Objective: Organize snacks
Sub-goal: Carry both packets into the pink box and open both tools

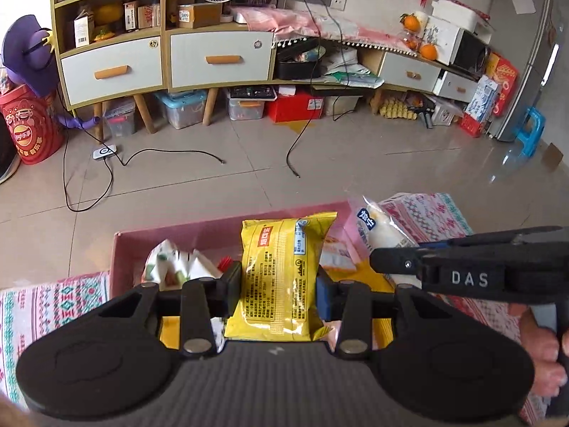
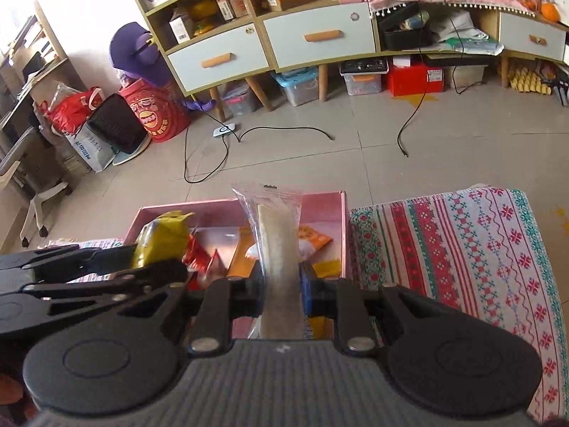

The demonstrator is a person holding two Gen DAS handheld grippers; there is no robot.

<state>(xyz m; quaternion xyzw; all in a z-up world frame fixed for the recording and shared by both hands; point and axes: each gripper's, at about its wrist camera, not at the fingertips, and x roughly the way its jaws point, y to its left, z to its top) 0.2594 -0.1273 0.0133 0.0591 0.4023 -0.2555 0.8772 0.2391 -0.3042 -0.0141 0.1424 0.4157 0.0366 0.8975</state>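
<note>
Box as landmark: shallow pink cardboard box [image 1: 213, 235] on a red-and-teal patterned woven cloth [image 2: 462, 249], open top, loose snack packets inside.

Left of box, on the tiled floor: red cylindrical chip tub [image 1: 30, 124] with a purple plush toy [image 1: 30, 57] on top; a black cable [image 1: 89, 178] loops from a small white puck-shaped device [image 1: 104, 152] toward the box's near-left corner.

Over the box's left half: left gripper [image 1: 279, 284], jaws clamped on a yellow plastic snack packet with printed text [image 1: 281, 274], held upright above the box contents. A white packet with green print [image 1: 174, 263] lies in the box just left of it.

Over the box's right half: right gripper [image 2: 281, 284], jaws pinched tight on a clear-wrapped pale oblong snack bar [image 2: 275, 238], also upright above the box. An orange packet [image 2: 313, 238] lies in the box just right of it.

The two grippers sit close side by side; each shows in the other's view.

Beyond the box: wooden sideboard with white drawers [image 1: 213, 60], storage bins under it. Right of the box: bare cloth only.
</note>
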